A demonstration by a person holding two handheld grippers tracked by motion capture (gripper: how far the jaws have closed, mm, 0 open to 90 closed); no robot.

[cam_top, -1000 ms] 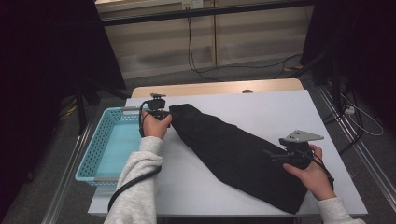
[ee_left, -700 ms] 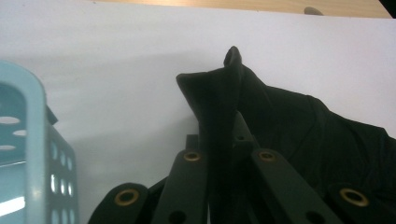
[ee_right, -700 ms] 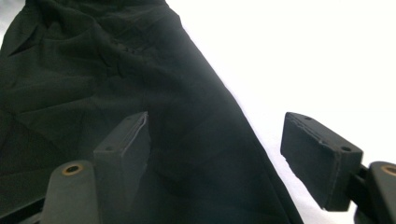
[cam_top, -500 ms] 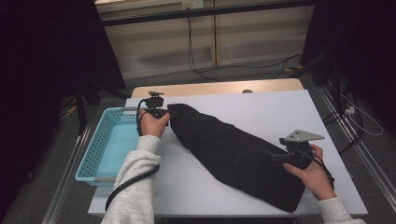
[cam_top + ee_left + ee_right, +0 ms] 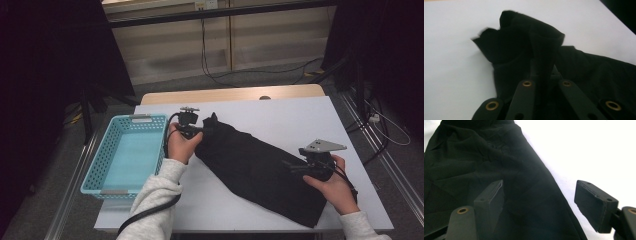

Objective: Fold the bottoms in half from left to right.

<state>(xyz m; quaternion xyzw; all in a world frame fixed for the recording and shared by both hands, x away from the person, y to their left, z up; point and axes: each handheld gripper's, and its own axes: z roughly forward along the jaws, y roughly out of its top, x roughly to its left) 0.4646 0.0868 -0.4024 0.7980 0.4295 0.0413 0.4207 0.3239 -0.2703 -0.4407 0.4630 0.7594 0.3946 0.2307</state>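
Presently: one black cloth point(image 5: 257, 172), long, creased, lying diagonally on white table point(image 5: 280, 112). Left gripper point(image 5: 200, 131) clamped on its bunched far end; right gripper point(image 5: 295, 167) wide open over its near edge. One blue basket point(image 5: 131, 152).

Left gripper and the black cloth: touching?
Touching. In the left gripper view the left gripper is shut on a raised fold of the black cloth.
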